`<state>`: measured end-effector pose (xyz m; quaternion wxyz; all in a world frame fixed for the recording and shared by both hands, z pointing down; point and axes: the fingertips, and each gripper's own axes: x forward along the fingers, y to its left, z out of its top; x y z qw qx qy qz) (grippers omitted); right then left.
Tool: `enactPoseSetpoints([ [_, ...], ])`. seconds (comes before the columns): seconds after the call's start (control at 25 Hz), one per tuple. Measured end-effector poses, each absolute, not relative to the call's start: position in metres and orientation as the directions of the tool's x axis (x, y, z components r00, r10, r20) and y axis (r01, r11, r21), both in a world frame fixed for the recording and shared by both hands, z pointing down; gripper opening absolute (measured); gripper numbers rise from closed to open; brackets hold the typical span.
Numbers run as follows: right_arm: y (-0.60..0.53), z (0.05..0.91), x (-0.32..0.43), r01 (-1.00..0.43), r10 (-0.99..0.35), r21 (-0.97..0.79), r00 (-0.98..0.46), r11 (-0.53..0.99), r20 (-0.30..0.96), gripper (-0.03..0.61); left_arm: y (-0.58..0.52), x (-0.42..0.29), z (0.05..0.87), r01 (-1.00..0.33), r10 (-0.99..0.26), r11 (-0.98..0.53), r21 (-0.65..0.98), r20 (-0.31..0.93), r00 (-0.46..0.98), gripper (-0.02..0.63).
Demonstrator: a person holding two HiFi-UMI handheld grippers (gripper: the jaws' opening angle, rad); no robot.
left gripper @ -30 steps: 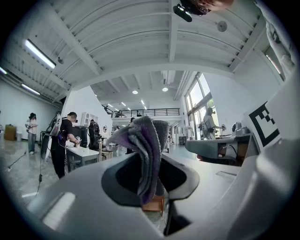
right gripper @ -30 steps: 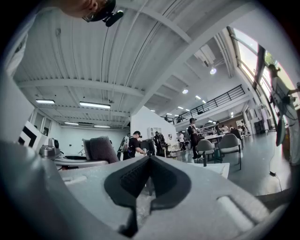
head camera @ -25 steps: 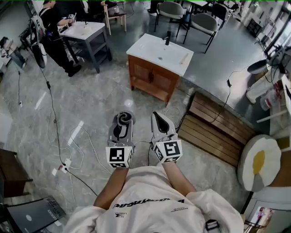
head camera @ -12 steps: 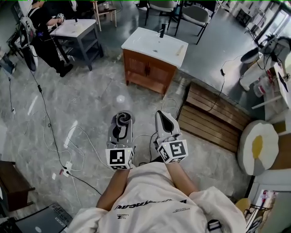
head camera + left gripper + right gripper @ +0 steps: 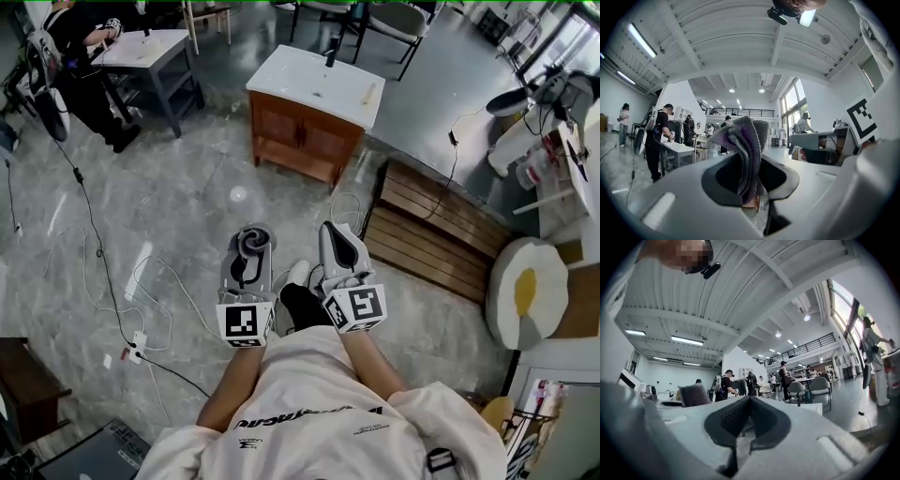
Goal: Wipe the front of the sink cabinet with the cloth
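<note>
The cloth [image 5: 746, 150] is bunched up and pinched tight in the left gripper [image 5: 251, 247]. The right gripper [image 5: 338, 247] is closed on nothing. The sink cabinet [image 5: 302, 139] stands well ahead, its wooden front running crosswise and facing us. There's open floor between, with cables [image 5: 349, 211] trailing, and a slatted platform [image 5: 441, 239] on the right.

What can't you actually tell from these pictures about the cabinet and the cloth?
- Head view: the sink cabinet front is too small and distant to show any dirt.
- Head view: the pale object on the sink top is too small to name.
- Left gripper view: the cloth, clamped in the left gripper, and that gripper's body hide nearly all the cabinet.
- Right gripper view: cabinet not made out; the right gripper, jaws shut, fills the lower picture.
</note>
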<state>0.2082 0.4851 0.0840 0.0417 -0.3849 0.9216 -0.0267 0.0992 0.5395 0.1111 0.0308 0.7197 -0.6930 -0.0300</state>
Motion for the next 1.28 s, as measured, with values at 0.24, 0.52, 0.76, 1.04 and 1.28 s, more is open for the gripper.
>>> enactPoseSetpoints([
  [0.24, 0.433, 0.095, 0.17, -0.691, -0.698, -0.104, -0.713, 0.716, -0.072, -0.002, 0.49, 0.058, 0.113, -0.997, -1.0, -0.014, 0.076, -0.003, 0.014, 0.085],
  [0.52, 0.334, 0.092, 0.124, -0.681, -0.695, -0.143, -0.711, 0.718, -0.105, -0.002, 0.399, 0.017, 0.123, -0.999, -0.999, -0.014, 0.042, 0.033, 0.015, 0.085],
  [0.76, 0.257, 0.086, 0.097, -0.68, -0.692, -0.132, -0.716, 0.722, -0.095, 0.0, 0.312, -0.007, 0.113, -0.999, -0.999, -0.019, 0.04, 0.032, 0.021, 0.085],
  [1.04, 0.182, 0.081, 0.093, -0.692, -0.703, -0.124, -0.703, 0.711, -0.112, -0.002, 0.235, -0.009, 0.109, -0.999, -0.999, -0.036, 0.026, 0.028, 0.037, 0.084],
  [1.28, 0.151, 0.091, 0.084, -0.698, -0.711, -0.141, -0.698, 0.702, -0.087, -0.002, 0.208, -0.02, 0.119, -0.999, -0.998, -0.025, 0.034, 0.048, 0.026, 0.086],
])
